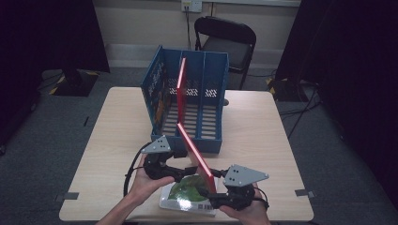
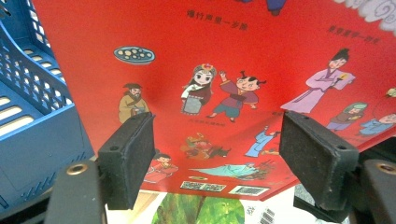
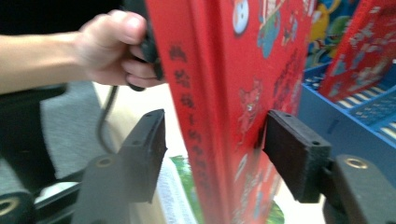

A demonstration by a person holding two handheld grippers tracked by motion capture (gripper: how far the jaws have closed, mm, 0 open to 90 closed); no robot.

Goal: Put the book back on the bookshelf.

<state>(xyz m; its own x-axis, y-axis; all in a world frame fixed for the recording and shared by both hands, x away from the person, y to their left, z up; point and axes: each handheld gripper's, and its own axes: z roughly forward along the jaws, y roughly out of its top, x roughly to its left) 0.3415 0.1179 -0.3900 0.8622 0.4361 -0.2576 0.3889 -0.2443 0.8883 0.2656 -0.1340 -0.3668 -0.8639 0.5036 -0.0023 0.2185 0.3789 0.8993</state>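
Note:
A red picture book (image 1: 195,152) stands on its edge, slanting from the front of the blue file rack (image 1: 213,79) toward me. Its spine (image 3: 196,116) sits between the jaws of my right gripper (image 3: 215,149); the right pad (image 3: 289,149) rests against the cover, while the left pad (image 3: 147,149) stands off the spine. My left gripper (image 2: 222,158) is open and faces the flat cover (image 2: 233,60), pads wide apart near the book's lower edge. In the high view the left gripper (image 1: 182,171) is left of the book and the right gripper (image 1: 211,193) is at its near end.
A second red book (image 1: 181,79) stands upright in the rack's middle compartment. A green-covered book (image 1: 185,192) lies flat at the table's front edge under the grippers. The pale wooden table (image 1: 263,131) has room at left and right. A black chair (image 1: 230,37) stands behind.

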